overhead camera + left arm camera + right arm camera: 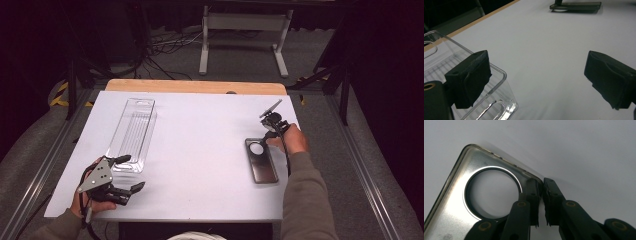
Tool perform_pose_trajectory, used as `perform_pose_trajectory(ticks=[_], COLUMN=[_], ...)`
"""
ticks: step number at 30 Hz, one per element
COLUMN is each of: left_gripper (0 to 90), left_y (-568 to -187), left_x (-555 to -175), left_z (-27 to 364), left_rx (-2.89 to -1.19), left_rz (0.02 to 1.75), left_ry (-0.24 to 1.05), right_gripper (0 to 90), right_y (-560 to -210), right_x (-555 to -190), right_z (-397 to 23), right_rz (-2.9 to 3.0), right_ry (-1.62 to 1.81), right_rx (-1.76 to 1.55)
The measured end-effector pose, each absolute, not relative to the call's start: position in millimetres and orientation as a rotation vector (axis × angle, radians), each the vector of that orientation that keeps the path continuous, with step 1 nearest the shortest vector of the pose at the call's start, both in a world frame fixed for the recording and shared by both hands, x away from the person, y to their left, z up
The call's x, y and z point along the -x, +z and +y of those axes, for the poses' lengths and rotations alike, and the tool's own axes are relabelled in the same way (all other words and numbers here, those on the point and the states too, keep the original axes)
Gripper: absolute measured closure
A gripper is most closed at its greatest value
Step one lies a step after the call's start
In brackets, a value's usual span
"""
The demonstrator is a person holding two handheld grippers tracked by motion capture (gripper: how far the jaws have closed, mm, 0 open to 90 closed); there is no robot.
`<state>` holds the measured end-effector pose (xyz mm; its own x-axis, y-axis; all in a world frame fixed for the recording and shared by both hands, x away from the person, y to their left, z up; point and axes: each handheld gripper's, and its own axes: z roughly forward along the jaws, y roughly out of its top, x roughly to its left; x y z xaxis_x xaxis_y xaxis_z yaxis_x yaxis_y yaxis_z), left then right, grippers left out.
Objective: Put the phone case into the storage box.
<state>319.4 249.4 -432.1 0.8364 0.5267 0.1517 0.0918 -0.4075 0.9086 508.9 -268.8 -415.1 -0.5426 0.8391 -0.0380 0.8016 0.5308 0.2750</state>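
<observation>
1. The thing in play is the phone case [261, 160], a dark, shiny shell with a big round camera cutout. It lies flat on the white table [200, 165], right side, near the person's edge. Its long axis runs roughly away from the person, cutout end at the far end.

2. The right gripper [272, 131] comes at it from that far end, pointing down. In the right gripper view the case [456, 202] has its side wall at the corner beside the cutout sitting between the two pads, which are nearly together, so I'd say it's pinched on that rim. One pad is inside the shell, the other outside.

3. So the lift hinges on a corner hold: most of the case stretches back toward the person from the jaws, and I'd guess it wants to droop or swivel.

4. The left gripper [117, 176] is well apart on the other side, jaws wide open and holding nothing, its one pad [470, 77] just above the near end of a clear plastic tray [134, 134].

5. The right hand is clearly nearer.
</observation>
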Motion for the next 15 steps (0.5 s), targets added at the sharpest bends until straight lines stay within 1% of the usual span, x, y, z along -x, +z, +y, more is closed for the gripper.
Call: perform_pose_trajectory(ticks=[9,15], left_gripper=[7.4,7.4], left_y=[-432,-431], left_x=[-319,-319], left_z=[250,250], left_rx=[-1.951,-1.947], left_rz=[0.455,0.464], left_ry=[0.516,0.518], right_gripper=[84.6,85.0], right_y=[-416,-408], right_x=[-504,-495], right_z=[-275,-281], right_rz=[2.56,2.481], right_ry=[0.423,0.544], right_rx=[-1.439,-1.458])
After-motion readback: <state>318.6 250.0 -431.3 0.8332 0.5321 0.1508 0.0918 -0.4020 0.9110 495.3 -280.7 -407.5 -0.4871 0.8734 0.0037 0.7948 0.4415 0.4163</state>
